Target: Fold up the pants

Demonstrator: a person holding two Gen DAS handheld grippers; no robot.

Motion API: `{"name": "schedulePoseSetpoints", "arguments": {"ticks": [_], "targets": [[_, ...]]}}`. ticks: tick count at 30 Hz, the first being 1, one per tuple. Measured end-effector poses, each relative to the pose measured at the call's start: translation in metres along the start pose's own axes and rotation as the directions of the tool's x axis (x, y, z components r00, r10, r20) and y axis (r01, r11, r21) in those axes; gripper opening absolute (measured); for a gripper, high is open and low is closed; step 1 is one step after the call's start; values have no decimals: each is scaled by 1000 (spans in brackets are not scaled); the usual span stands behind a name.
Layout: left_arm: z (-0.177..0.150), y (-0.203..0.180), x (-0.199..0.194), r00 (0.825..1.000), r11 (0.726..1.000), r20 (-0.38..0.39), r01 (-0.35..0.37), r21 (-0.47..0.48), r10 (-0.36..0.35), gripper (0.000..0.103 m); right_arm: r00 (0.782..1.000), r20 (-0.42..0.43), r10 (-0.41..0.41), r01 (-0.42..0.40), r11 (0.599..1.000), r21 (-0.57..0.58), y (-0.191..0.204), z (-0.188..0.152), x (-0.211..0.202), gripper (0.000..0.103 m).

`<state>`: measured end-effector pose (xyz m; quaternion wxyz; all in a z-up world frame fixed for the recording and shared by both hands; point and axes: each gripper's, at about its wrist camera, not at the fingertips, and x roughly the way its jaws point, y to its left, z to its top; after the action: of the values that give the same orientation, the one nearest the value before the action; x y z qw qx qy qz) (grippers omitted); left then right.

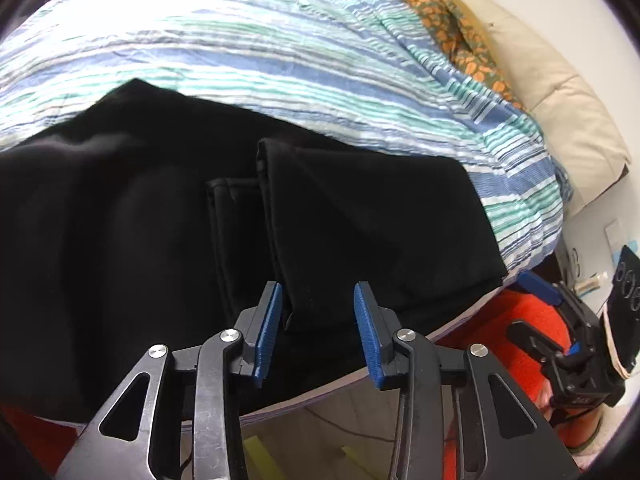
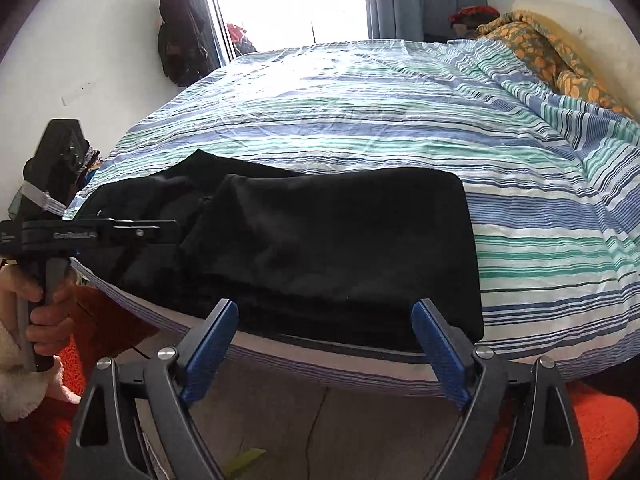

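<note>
The black soft-fabric pants (image 2: 332,248) lie along the near edge of the bed with the blue, green and white striped cover (image 2: 360,120), already doubled into a thick band whose right end is squared off toward the bed's near right corner. The left claw (image 1: 318,332) hangs over the near edge with its blue ribbed pads partly apart; a folded flap of the pants sits between them, but the pads do not visibly press on it. The right claw (image 2: 324,348) is spread wide just off the near edge, empty, facing the squared end of the pants.

The step in hand looks like taking hold for the next fold. To do it well, each claw should bite all layers at the near edge, not only the top one, and both should lift together so the band stays flat and aligned.

White lettering shows on the side of the left tool in the right wrist view, too blurred to read.
</note>
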<state>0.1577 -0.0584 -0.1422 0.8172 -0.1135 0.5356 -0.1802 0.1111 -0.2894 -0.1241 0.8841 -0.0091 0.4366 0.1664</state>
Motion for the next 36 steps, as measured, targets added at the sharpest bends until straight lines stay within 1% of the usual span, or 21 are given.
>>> {"name": "schedulePoseSetpoints", "arguments": {"ticks": [2,4,6,8,9,10,11,12,15,18,21,23,25,27,28,29,31,32,33,34,36], "targets": [[-1,-3,7,1000,1000,-18,-6,-1,6,31,1000,13,10,-9,1000,-16,2,1,0,88],[-1,-6,15,999,999,-33,-38,3,38,31,1000,19,22,-22,1000,-17,1,-1,2,88],[1,-6,23,996,997,-45,-73,-1,73,36,999,31,32,-32,999,-4,-3,-1,2,88],[4,-5,28,996,997,-47,-77,-16,76,37,998,50,39,-39,999,12,-6,1,-1,88],[5,-8,28,996,997,-41,-81,-10,81,34,997,60,37,-38,999,19,-8,2,-3,88],[5,-10,28,994,995,-36,-101,3,101,23,997,70,33,-35,999,26,-10,2,-5,88],[3,-11,31,992,993,-34,-121,12,121,5,996,78,30,-33,999,31,-11,2,-6,88],[3,-12,29,992,993,-29,-122,11,122,2,996,87,26,-29,999,37,-12,2,-8,88],[-5,-20,0,994,993,17,-112,24,112,1,992,124,-2,-5,999,54,-15,3,-16,88],[-19,-16,-20,988,989,48,-147,34,145,2,983,179,-38,28,998,56,-17,5,-28,88],[-29,-1,1,982,982,-13,-187,11,187,2,991,132,-31,21,997,78,-21,6,-15,88],[-30,0,6,983,983,-15,-181,4,181,2,996,91,-9,0,995,104,-26,10,-4,88],[-30,-4,4,983,982,-2,-186,34,186,3,993,122,1,-16,992,125,-33,22,-8,88],[-32,-6,2,981,979,5,-194,58,194,7,986,167,23,-46,989,138,-40,36,-13,88],[-31,-5,1,981,979,7,-196,59,196,9,985,160,59,-82,987,140,-43,43,-9,88],[-32,-3,0,981,979,7,-195,55,195,11,986,120,117,-134,980,146,-45,48,4,88],[-33,2,-6,980,980,8,-197,32,197,29,967,-24,253,-243,950,196,-50,42,47,86],[-33,5,-12,978,978,18,-207,15,207,51,953,-114,280,-249,941,228,-50,32,71,74],[-33,5,-20,974,974,41,-225,0,225,64,949,-172,265,-221,946,238,-48,23,85,68],[-34,8,-29,968,970,70,-242,-11,242,66,955,-163,246,-205,951,231,-47,20,83,64],[-34,16,-44,958,965,115,-258,-40,261,72,956,-89,279,-249,935,253,-50,32,64,64]]}}
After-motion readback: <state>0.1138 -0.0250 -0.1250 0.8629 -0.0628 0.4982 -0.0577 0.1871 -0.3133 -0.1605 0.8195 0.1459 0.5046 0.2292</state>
